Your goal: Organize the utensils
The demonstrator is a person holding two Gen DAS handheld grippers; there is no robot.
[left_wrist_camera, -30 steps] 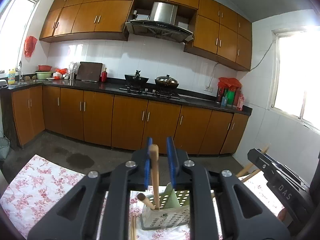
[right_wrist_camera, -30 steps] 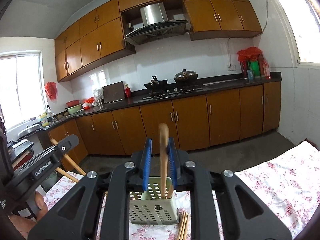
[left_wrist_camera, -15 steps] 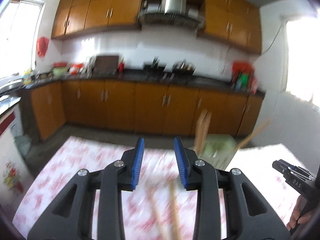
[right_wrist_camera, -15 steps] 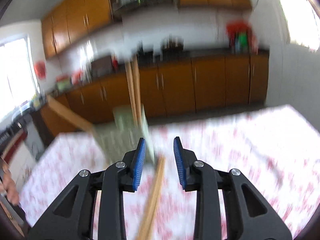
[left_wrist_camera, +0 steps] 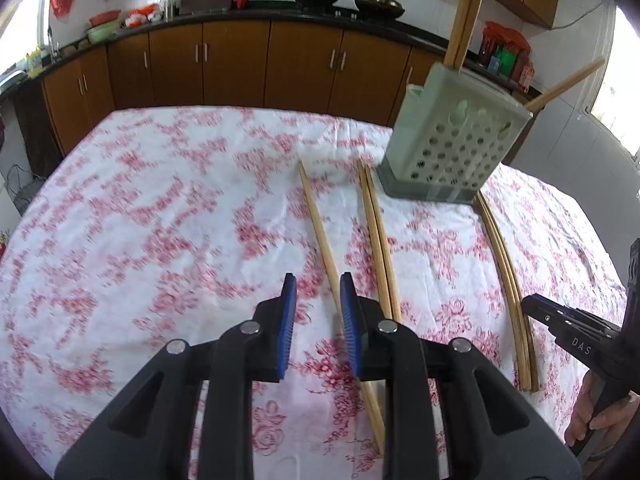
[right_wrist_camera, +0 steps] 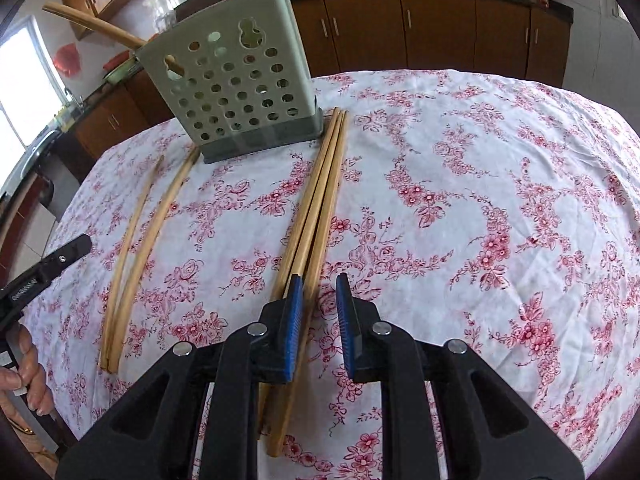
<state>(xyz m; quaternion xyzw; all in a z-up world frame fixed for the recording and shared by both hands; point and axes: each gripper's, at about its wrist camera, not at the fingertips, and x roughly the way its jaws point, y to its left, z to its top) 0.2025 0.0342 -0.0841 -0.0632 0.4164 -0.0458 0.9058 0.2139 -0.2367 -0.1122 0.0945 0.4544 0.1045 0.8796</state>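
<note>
Floral tablecloth (left_wrist_camera: pixel 160 220), loose chopsticks (right_wrist_camera: pixel 320 200), holder (right_wrist_camera: pixel 236 92)

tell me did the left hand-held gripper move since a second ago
Yes. The left hand-held gripper has dropped and tilted down: before it sat above the utensil holder, facing the cabinets; now it is low over the tablecloth, jaws closing beside a chopstick.

Both tongs, left (left_wrist_camera: pixel 316 296) and right (right_wrist_camera: pixel 319 296), have released their chopsticks into the green holder (right_wrist_camera: pixel 236 84), dropped toward the bench (left_wrist_camera: pixel 160 208), and now close empty above loose chopsticks (right_wrist_camera: pixel 316 200).
</note>
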